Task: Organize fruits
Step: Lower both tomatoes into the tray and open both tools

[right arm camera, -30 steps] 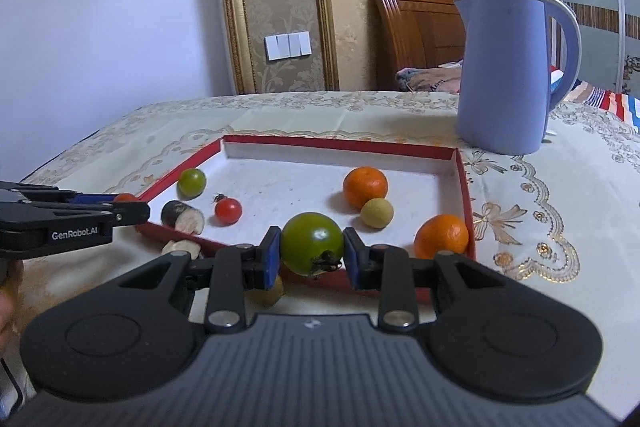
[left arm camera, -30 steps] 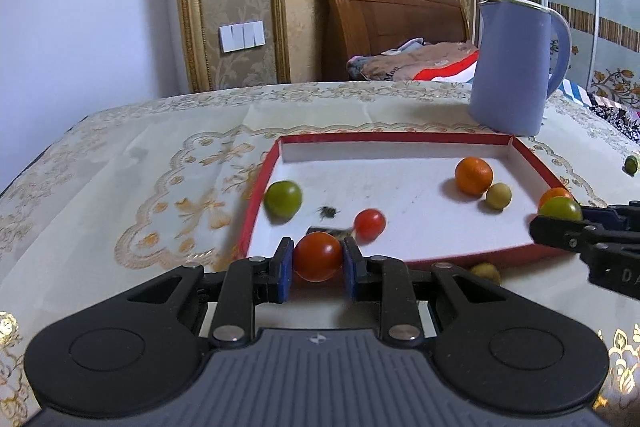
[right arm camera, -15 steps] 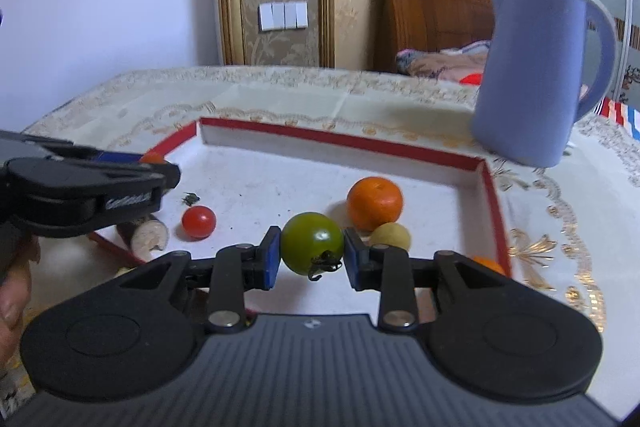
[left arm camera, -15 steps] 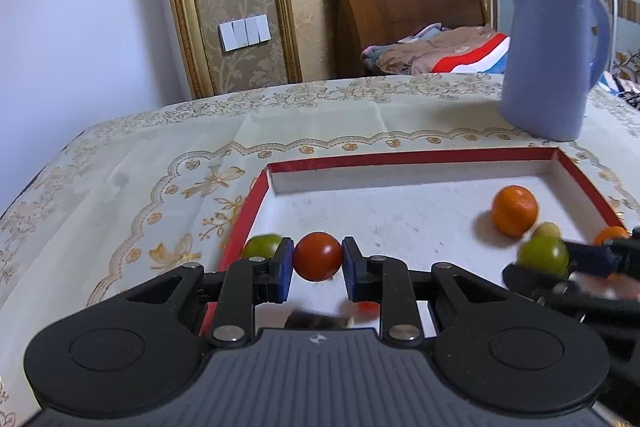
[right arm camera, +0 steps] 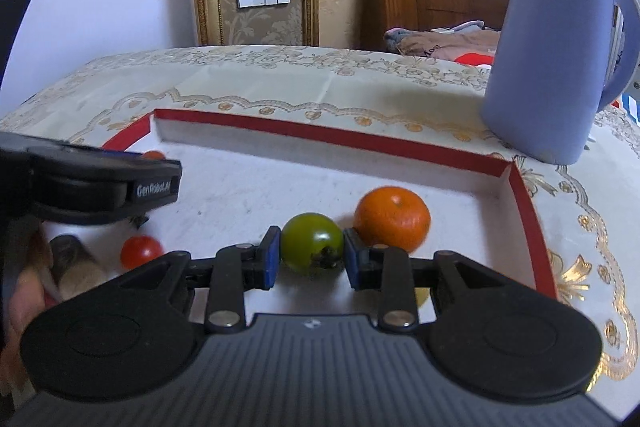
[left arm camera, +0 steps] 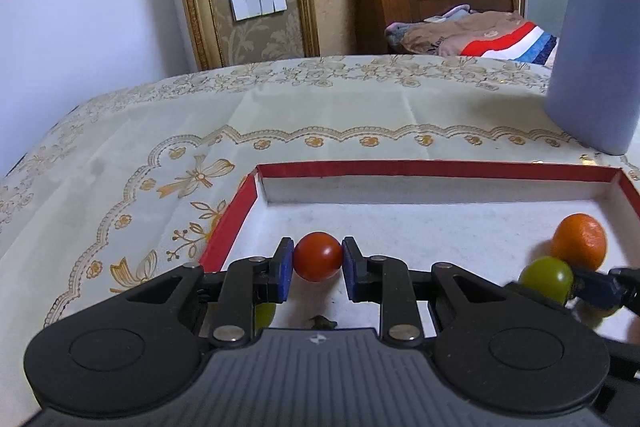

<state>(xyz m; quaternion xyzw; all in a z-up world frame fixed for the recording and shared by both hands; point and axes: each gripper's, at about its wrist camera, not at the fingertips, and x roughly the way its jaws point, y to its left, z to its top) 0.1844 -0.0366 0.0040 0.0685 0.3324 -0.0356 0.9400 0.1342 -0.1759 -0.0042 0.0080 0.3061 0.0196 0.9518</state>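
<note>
My left gripper (left arm camera: pixel 317 263) is shut on a red tomato (left arm camera: pixel 318 255) and holds it over the left part of the red-rimmed white tray (left arm camera: pixel 420 169). My right gripper (right arm camera: pixel 308 257) is shut on a green tomato (right arm camera: pixel 312 242) over the tray's (right arm camera: pixel 320 133) right part, just left of an orange (right arm camera: pixel 392 218). In the left wrist view the green tomato (left arm camera: pixel 547 277) and the orange (left arm camera: pixel 580 241) show at the right. A small red tomato (right arm camera: pixel 141 251) lies in the tray. The left gripper's side (right arm camera: pixel 100 183) shows in the right wrist view.
A tall blue jug (right arm camera: pixel 552 59) stands on the tablecloth behind the tray's right corner; it also shows in the left wrist view (left arm camera: pixel 596 59). A brown-and-white piece (right arm camera: pixel 76 267) lies at the tray's near left. A small yellow-green fruit (left arm camera: pixel 265 313) sits under my left fingers.
Both grippers have moved forward over the tray with their tomatoes still held. The tray and jug look closer in both views.
</note>
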